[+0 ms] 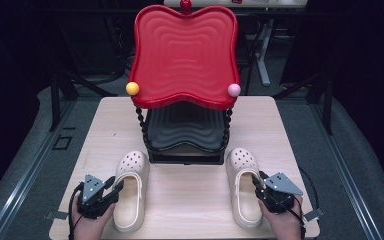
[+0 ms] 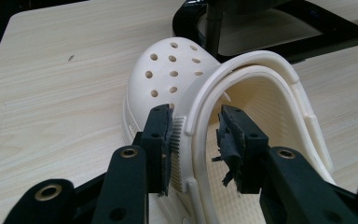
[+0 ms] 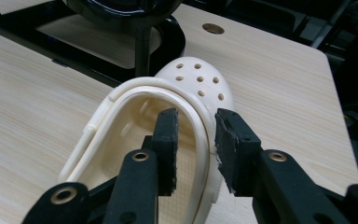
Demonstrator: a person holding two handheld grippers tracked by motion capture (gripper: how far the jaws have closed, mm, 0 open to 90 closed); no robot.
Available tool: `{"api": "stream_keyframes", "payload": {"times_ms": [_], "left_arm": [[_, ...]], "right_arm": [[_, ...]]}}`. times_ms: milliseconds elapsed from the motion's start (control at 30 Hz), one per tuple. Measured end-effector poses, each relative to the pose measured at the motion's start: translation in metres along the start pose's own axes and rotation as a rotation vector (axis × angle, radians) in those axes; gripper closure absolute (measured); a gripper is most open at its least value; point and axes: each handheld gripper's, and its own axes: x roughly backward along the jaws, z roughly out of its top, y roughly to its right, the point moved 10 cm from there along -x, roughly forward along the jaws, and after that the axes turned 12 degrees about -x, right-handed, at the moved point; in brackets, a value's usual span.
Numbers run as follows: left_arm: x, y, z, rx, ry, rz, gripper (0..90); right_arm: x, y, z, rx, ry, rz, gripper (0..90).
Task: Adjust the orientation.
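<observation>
Two cream perforated clogs lie toes-away on the wooden table (image 1: 190, 200). My left gripper (image 1: 116, 186) is at the left clog (image 1: 130, 200), on its outer side wall. In the left gripper view its jaws (image 2: 196, 121) pinch that clog's (image 2: 172, 70) wall and heel strap, one pad outside and one inside. My right gripper (image 1: 256, 182) holds the right clog (image 1: 242, 162) the same way. In the right gripper view my jaws (image 3: 196, 123) are shut on that clog's (image 3: 200, 79) rim. Both clogs rest flat on the table.
A two-tier rack stands at the table's far middle, just beyond the clogs' toes. It has a red wavy tray (image 1: 185, 50) on top and a black tray (image 1: 185, 127) below. A yellow ball (image 1: 132, 88) and a pink ball (image 1: 234, 90) cap its front corners.
</observation>
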Motion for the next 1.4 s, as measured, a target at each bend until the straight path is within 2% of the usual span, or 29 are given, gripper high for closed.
{"api": "stream_keyframes", "payload": {"times_ms": [300,433,533,733,900,1000,1167,1400], "left_arm": [[0.001,-0.001,-0.001,0.002,-0.004,0.006,65.9],[0.001,-0.001,-0.002,0.0,-0.009,0.008,65.5],[0.001,-0.001,-0.003,0.0,-0.012,0.009,65.2],[0.001,-0.001,-0.004,-0.003,-0.022,0.018,63.4],[-0.003,0.0,-0.005,-0.007,-0.044,0.017,63.5],[-0.004,0.001,-0.005,-0.027,-0.057,0.028,64.8],[-0.006,-0.001,-0.004,-0.024,-0.068,0.043,70.5],[-0.01,-0.001,-0.005,-0.053,-0.086,0.06,72.2]], "right_arm": [[-0.006,0.008,-0.01,-0.015,-0.061,-0.027,69.3],[-0.008,0.011,-0.014,-0.019,-0.093,-0.049,72.5],[-0.009,0.01,-0.014,-0.035,-0.091,-0.048,72.7],[-0.009,0.009,-0.014,-0.009,-0.104,-0.067,74.0],[-0.009,0.01,-0.013,-0.035,-0.118,-0.051,74.4],[-0.01,0.01,-0.013,-0.038,-0.116,-0.049,74.2],[-0.012,0.01,-0.012,-0.031,-0.11,-0.053,74.0],[-0.014,0.011,-0.011,-0.028,-0.118,-0.054,74.1]]}}
